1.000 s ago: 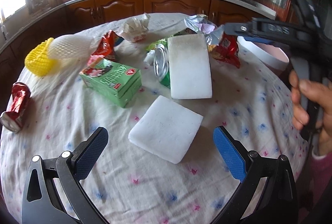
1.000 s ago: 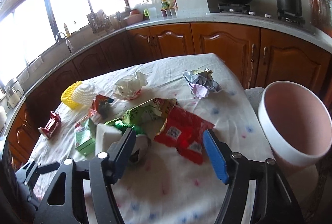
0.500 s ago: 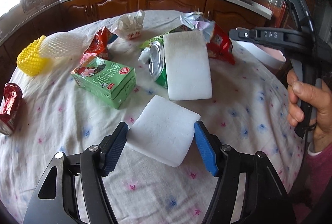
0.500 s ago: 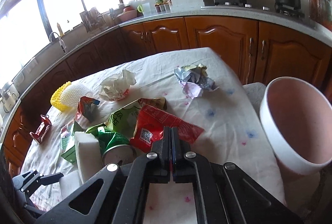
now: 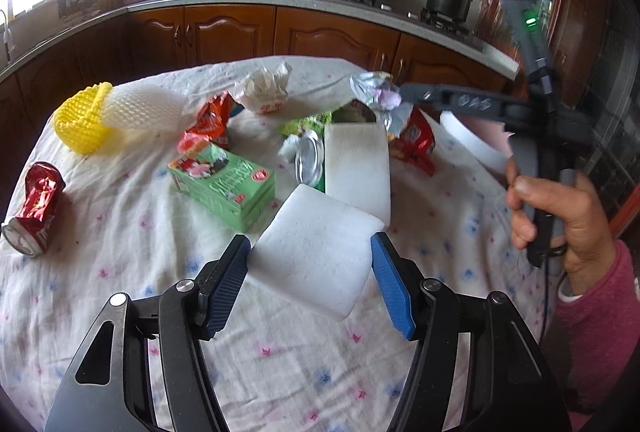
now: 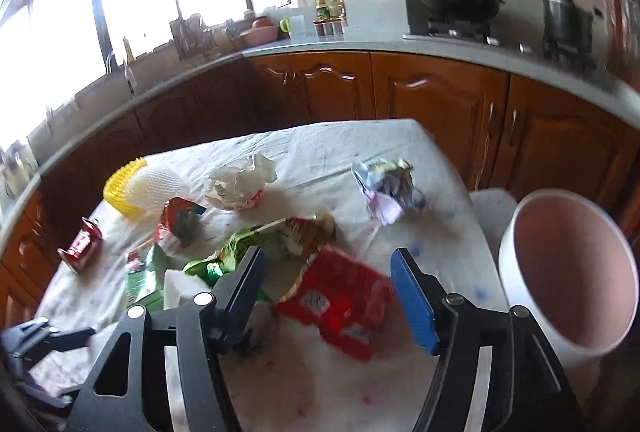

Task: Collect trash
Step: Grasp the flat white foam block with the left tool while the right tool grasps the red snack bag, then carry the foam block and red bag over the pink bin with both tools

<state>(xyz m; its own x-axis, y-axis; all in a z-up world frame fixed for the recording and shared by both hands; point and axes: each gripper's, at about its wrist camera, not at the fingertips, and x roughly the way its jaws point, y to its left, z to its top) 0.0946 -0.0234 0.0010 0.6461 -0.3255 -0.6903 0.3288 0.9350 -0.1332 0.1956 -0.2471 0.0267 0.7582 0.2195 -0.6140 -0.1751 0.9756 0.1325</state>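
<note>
Foam slab: white foam slab (image 5: 316, 264) is pinched flat between the blue ribbed pads of the left hand-held gripper (image 5: 310, 282), above the near edge of the table (image 5: 100, 272); one corner hangs free toward the camera.
Left grip: pads press on two opposite edges of the slab. Foam is light and soft, so I judge a gentle squeeze is enough; a harder one may dent or snap it.
Right hand-held gripper: right hand-held gripper (image 6: 332, 292) has its jaws opening, spread over the red snack wrapper (image 6: 340, 304), and the pads do not touch it.
Step in hand: I judge that the slab should be carried level to the bin, clear of the right hand (image 5: 560, 220).
Bin: round pink bin (image 6: 568, 272) with white outside stands beside the right edge of the table, mouth tilted toward the camera.
Middle of table: second foam slab (image 5: 356, 164) leans on a green can (image 5: 310, 162); green carton (image 5: 224, 184), boxy and printed, lies left of it.
Left edge: crushed red can (image 5: 36, 208), dented metal.
Far side: yellow mesh sleeve (image 5: 84, 120), white foam net (image 5: 148, 108), crumpled paper (image 5: 264, 92), shiny foil ball (image 5: 376, 92).
Cloth: white wrinkled tablecloth with small flowers.
</note>
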